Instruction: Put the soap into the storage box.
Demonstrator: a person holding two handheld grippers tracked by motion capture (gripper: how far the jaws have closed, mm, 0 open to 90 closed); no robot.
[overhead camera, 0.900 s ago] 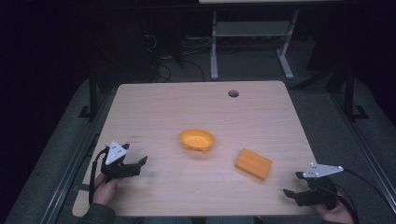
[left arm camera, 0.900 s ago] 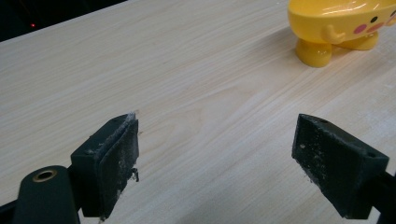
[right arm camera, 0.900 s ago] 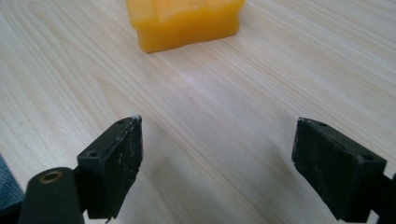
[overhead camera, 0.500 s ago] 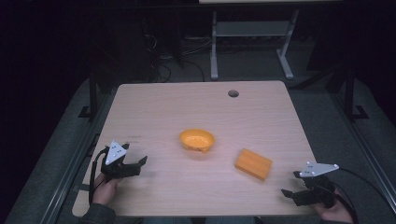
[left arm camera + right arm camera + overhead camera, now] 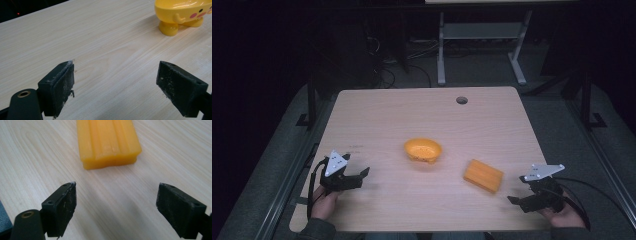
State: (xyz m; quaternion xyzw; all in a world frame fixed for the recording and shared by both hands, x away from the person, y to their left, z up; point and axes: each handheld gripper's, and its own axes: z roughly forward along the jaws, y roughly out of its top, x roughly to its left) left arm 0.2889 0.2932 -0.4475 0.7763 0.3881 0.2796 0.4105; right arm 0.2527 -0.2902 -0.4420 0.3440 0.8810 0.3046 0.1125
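From where I stand, the yellow bowl (image 5: 423, 150) sits near the middle of the wooden table (image 5: 422, 112), and I'll place everything else by it. The orange block (image 5: 483, 175) lies flat on the tabletop to the bowl's right and a little nearer the person, well apart from it. The right gripper (image 5: 532, 200) rests low over the table near the front edge, beyond the block from the bowl, its jaws spread wide and holding nothing; in the right gripper view the block (image 5: 107, 142) lies just ahead of the open jaws with its short end facing them. The left gripper (image 5: 354, 176) sits off to the bowl's left, also toward the front edge, jaws likewise wide apart and empty, and the bowl (image 5: 183, 13) with its little feet and painted face shows ahead of it. The block looks to me like a soft, light piece, a sponge or foam bar with shallow ridges along its top, so it should give under pressure rather than slip. I'd take it across its two long sides, near the middle, squeezing gently so that it doesn't buckle.
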